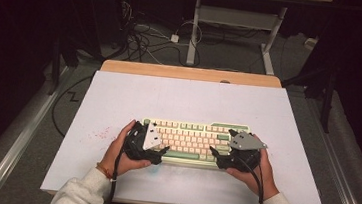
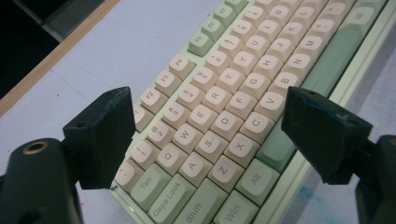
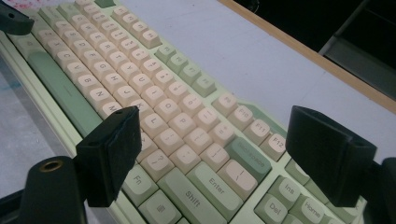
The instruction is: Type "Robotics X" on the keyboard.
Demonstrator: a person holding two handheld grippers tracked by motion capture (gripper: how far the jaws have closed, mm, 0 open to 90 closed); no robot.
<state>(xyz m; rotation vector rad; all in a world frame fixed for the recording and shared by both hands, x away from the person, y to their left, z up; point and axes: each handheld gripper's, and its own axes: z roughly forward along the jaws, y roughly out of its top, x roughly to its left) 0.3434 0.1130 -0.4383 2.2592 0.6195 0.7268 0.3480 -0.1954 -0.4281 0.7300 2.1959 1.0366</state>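
Observation:
A keyboard (image 1: 190,139) with a pale green case and cream and green keycaps lies on the white table top (image 1: 189,98), near the front. At its left end my left gripper (image 1: 152,142) is open. In the left gripper view its jaws (image 2: 208,100) stand wide apart over the keyboard (image 2: 219,93), one by the Tab side and one by the space bar, and hold nothing. My right gripper (image 1: 222,147) is open at the right end. Its jaws (image 3: 215,116) straddle the Enter and Shift area of the keyboard (image 3: 140,88) and nothing is between them.
Both hands rest on the table in front of the keyboard. Faint red marks (image 1: 98,135) stain the top to its left. A wooden strip (image 1: 191,74) runs along the far edge. Beyond it are cables (image 1: 145,38) and desk legs on the floor.

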